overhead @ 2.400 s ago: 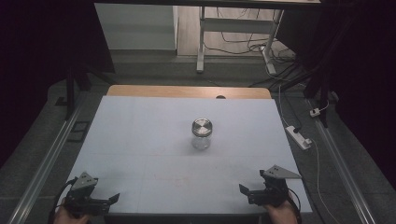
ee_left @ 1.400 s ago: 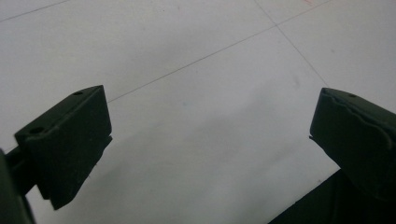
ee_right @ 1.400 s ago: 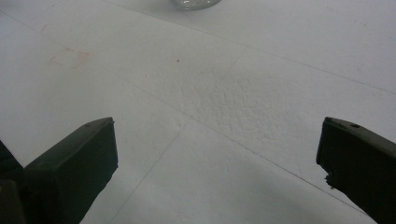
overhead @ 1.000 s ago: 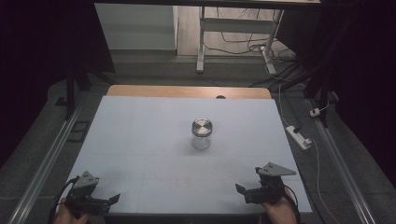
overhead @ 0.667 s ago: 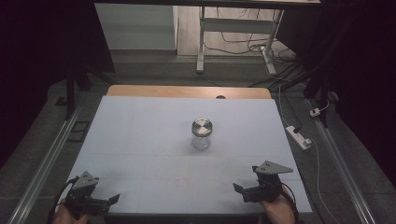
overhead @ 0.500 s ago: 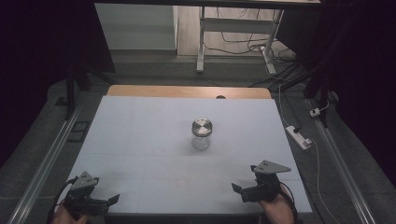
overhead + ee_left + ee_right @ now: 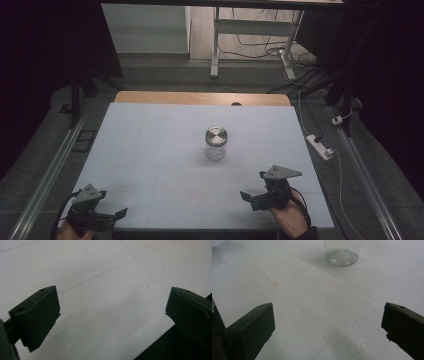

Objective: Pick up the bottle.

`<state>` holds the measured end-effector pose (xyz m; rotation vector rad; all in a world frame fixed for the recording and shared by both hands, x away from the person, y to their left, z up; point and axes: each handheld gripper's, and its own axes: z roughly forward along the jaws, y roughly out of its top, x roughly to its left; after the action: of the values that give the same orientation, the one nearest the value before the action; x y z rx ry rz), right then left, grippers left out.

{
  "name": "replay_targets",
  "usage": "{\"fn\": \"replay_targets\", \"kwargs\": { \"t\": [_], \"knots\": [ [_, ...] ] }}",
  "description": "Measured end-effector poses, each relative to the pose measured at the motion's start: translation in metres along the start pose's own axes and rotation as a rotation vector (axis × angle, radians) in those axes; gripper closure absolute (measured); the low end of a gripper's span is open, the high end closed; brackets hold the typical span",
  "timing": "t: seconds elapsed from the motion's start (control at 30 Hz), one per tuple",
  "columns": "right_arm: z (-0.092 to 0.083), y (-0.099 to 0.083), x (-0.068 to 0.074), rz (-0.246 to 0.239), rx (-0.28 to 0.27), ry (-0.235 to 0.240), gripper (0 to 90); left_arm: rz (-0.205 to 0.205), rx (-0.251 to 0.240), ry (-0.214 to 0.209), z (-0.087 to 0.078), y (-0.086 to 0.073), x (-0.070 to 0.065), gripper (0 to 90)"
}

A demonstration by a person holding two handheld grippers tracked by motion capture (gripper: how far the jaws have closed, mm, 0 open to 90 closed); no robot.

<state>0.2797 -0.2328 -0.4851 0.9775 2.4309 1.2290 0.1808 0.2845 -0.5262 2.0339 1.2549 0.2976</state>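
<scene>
A clear glass jar (image 7: 216,142) with a silver metal lid stands upright at the middle of the white table (image 7: 150,150). Its glass base (image 7: 342,255) is at the top of the right gripper view, well ahead of the jaws. My right gripper (image 7: 249,200) hovers near the front right of the table, open and empty (image 7: 328,325), pointing left and toward the jar. My left gripper (image 7: 116,215) rests at the front left corner, open with nothing between its jaws (image 7: 112,315).
The table's front edge (image 7: 160,340) runs just under the left jaws. A wooden strip (image 7: 200,97) borders the far edge. On the floor to the right lie a white power strip (image 7: 320,146) and cables; a metal stand (image 7: 215,45) is behind the table.
My right gripper has shifted a little to the left and slightly forward over the table. The left gripper and the jar have stayed put.
</scene>
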Motion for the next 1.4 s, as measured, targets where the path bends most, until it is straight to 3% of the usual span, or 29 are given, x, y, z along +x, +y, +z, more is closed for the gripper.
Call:
{"fn": "replay_targets", "kwargs": {
  "t": [0.4,0.8,1.27,1.4],
  "knots": [
    [0.016,0.016,-0.003,0.002,-0.031,0.046,0.0,0.005,-0.01,-0.015,-0.001,-0.001,0.001,0.2],
    [0.035,0.033,-0.007,-0.018,-0.013,0.039,0.0,0.013,-0.006,-0.013,-0.001,0.0,0.0,0.2],
    [0.06,0.053,-0.015,0.015,-0.015,0.038,0.0,0.01,-0.004,-0.017,-0.001,0.0,0.0,0.2],
    [0.072,0.059,-0.017,-0.018,0.001,0.015,0.0,0.01,-0.004,-0.018,-0.001,0.0,0.0,0.2]
  ]
}}
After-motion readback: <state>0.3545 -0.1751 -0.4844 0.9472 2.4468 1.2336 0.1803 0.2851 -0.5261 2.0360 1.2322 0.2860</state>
